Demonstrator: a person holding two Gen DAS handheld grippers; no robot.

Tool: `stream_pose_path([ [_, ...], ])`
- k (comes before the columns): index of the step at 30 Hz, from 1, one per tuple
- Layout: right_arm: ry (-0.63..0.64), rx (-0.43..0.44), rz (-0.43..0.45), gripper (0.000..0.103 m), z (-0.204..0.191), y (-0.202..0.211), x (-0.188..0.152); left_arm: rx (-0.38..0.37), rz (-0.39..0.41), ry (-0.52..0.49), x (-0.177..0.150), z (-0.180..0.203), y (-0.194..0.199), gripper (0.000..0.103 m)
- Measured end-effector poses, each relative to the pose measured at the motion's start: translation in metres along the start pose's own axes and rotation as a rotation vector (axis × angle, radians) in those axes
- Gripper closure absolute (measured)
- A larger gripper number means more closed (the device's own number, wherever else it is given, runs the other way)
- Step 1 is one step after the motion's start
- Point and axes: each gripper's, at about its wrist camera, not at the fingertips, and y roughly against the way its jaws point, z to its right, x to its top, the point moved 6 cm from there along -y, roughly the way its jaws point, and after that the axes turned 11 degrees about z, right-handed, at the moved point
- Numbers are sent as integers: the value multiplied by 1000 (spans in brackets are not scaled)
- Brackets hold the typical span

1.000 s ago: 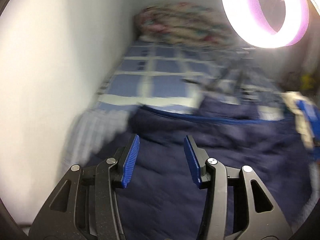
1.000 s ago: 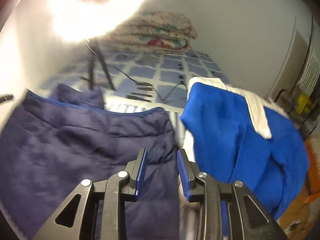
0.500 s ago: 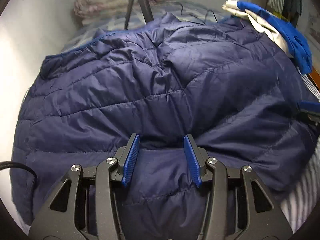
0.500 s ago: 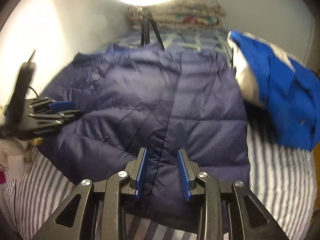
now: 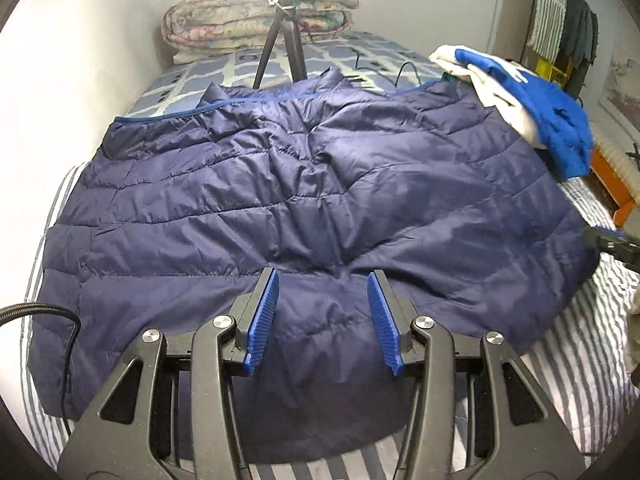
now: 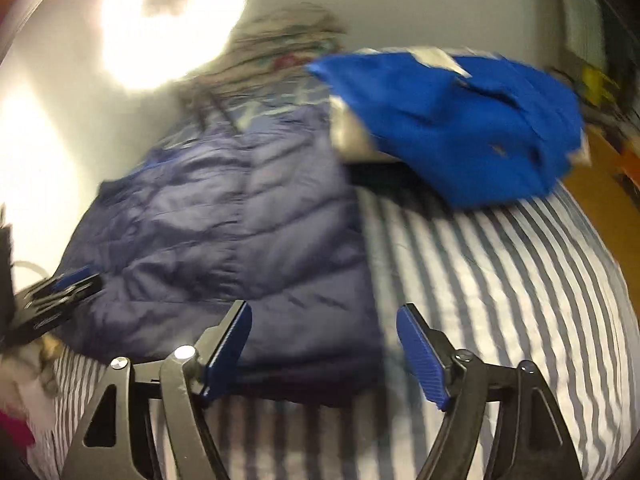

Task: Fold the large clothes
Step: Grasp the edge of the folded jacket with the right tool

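A navy jacket (image 5: 304, 216) lies spread on the striped bed (image 6: 500, 272), under and ahead of the left claw (image 5: 322, 316), which gapes empty. The right claw (image 6: 324, 352) gapes wide over its hem corner. Beyond: blue garment (image 6: 460, 120), tripod (image 5: 282, 36), folded quilt (image 5: 224, 28), white wall (image 5: 80, 60).

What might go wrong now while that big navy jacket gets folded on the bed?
The tripod stands right at the far edge of the navy jacket, so lifting the cloth might snag a leg. The blue garment overlaps the jacket's corner and may get dragged along. The black cable lying over the near edge could catch too.
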Motion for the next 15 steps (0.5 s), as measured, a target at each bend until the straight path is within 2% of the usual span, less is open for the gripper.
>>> stream_pose_path([
  [3, -117, -26, -40, 20, 20, -9, -4, -11, 12, 13, 2, 0, 7, 55],
  [7, -266, 33, -73, 20, 33, -22, -11, -4, 10, 62, 3, -11, 4, 55],
  [12, -401, 95, -44, 18, 26, -36, -15, -7, -89, 111, -26, -26, -25, 55],
  [14, -458, 128, -24, 22, 19, -41, -13, -12, -79, 55, -33, -23, -26, 55],
  [15, -470, 143, -24, 36, 15, -43, -12, -12, -83, 43, -33, -21, -24, 55],
])
